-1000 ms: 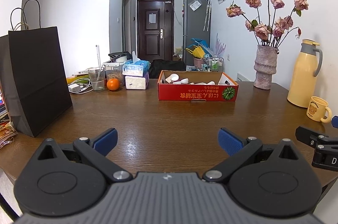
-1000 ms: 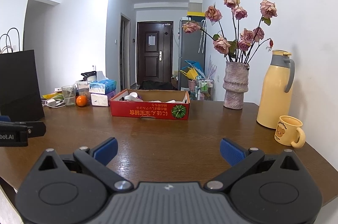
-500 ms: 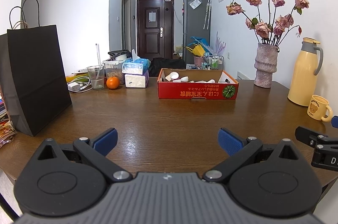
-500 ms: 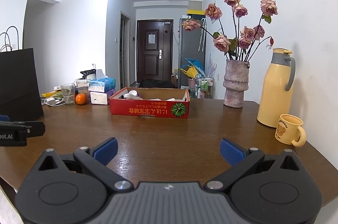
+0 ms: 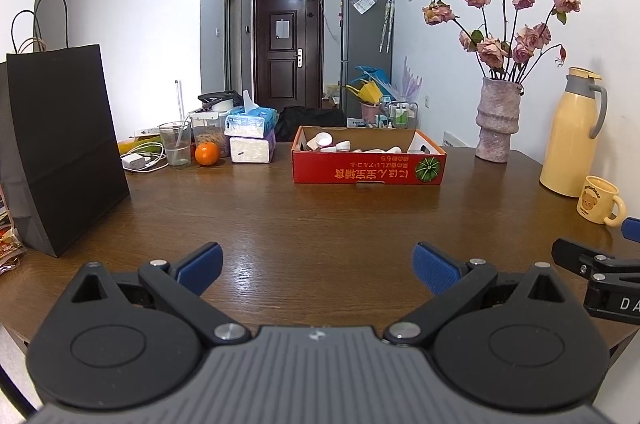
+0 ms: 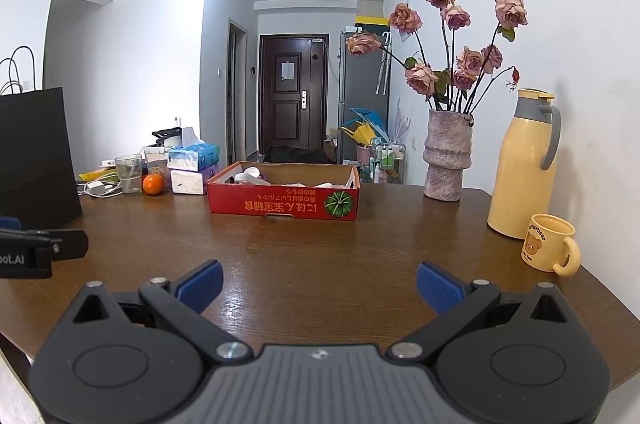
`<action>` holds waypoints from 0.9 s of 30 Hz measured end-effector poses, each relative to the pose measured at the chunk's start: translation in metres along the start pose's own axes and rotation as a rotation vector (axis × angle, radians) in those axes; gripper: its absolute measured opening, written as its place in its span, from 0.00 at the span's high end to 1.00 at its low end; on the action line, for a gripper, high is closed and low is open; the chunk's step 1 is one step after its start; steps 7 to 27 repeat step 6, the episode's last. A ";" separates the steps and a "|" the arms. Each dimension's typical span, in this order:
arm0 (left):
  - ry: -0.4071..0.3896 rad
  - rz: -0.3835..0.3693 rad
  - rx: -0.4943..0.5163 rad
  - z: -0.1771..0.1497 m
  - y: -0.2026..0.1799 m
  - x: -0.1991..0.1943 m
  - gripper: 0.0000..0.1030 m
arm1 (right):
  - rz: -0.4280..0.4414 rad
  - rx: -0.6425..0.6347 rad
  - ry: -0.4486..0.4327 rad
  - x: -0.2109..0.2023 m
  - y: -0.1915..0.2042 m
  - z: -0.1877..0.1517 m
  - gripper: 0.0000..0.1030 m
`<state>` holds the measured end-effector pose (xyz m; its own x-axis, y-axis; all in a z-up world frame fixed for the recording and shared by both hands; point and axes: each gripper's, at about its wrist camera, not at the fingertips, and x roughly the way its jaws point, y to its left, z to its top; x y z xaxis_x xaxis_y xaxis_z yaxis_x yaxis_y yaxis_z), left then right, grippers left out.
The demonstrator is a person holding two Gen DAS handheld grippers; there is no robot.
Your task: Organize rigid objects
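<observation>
A shallow red cardboard box point(image 5: 368, 171) point(image 6: 283, 204) holding several white rigid pieces sits far across the brown wooden table point(image 5: 304, 224) point(image 6: 320, 252). My left gripper point(image 5: 318, 266) hovers open over the near table edge, nothing between its blue pads. My right gripper point(image 6: 320, 284) is likewise open and empty, well short of the box. In the left wrist view the right gripper's black body shows at the right edge; in the right wrist view the left gripper's body shows at the left edge.
A tall black paper bag point(image 5: 60, 148) stands at the left. Behind it are a glass point(image 5: 175, 149), an orange point(image 5: 207, 154) and tissue packs point(image 5: 251, 134). At the right stand a vase of roses point(image 5: 498, 120), a yellow thermos point(image 5: 570, 132) and a yellow bear mug point(image 5: 598, 200).
Both wrist views have tilted slightly upward, so the box and far objects sit a little lower in frame. Both grippers stay open and empty.
</observation>
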<state>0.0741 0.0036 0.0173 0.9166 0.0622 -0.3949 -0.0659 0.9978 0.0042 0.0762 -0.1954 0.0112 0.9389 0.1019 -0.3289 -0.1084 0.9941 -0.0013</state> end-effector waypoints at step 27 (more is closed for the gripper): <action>-0.002 -0.008 -0.015 0.000 0.002 0.000 0.00 | 0.000 -0.001 0.001 0.000 0.000 0.000 0.00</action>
